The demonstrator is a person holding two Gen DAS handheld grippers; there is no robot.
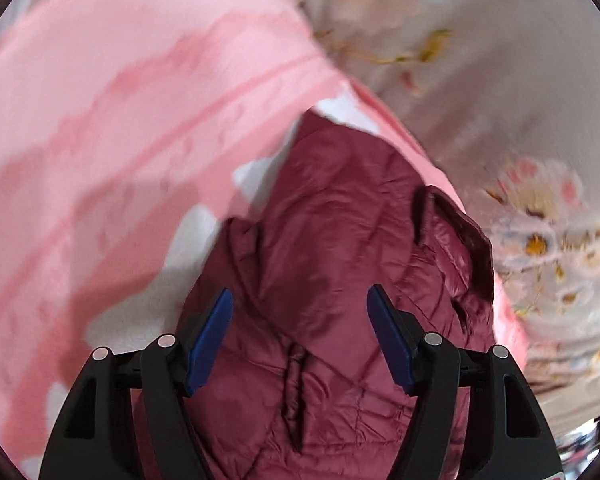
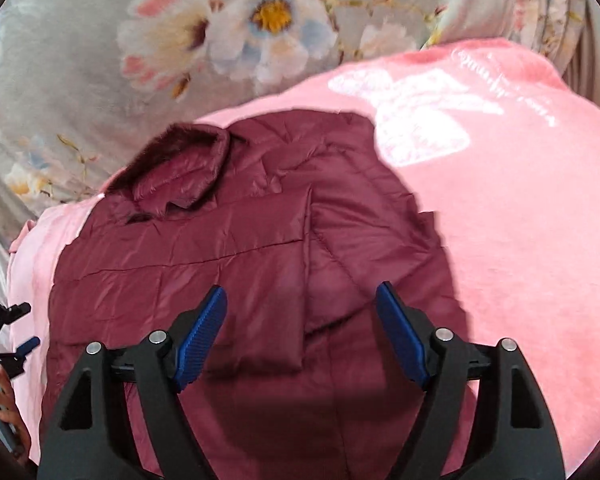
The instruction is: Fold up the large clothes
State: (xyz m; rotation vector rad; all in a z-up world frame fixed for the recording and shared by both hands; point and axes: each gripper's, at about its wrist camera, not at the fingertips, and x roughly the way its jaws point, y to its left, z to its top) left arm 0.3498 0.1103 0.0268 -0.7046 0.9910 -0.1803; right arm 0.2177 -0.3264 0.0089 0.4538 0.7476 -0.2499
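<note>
A dark red puffy jacket (image 2: 236, 240) is seen lying flat on a pink blanket (image 2: 520, 220), right under and in front of both grippers. The left gripper (image 1: 300, 312) is held w/ jaws wide apart, nothing between them; the jacket is below them, not gripped. The right gripper (image 2: 300, 312) is also held w/ jaws apart and empty, above the jacket's lower part. The jacket's collar (image 2: 180, 160) is seen far ahead of the right jaws, to the left. The jacket's right edge runs just right of the right jaws, w/ open pink blanket past it. A white picture w/ curly writing (image 2: 476, 80) is printed on the blanket ahead-right; the words are too blurry to be read. A flowered bed sheet (image 2: 160, 40) is seen beyond the blanket's far edge. The left view is blurred.
</note>
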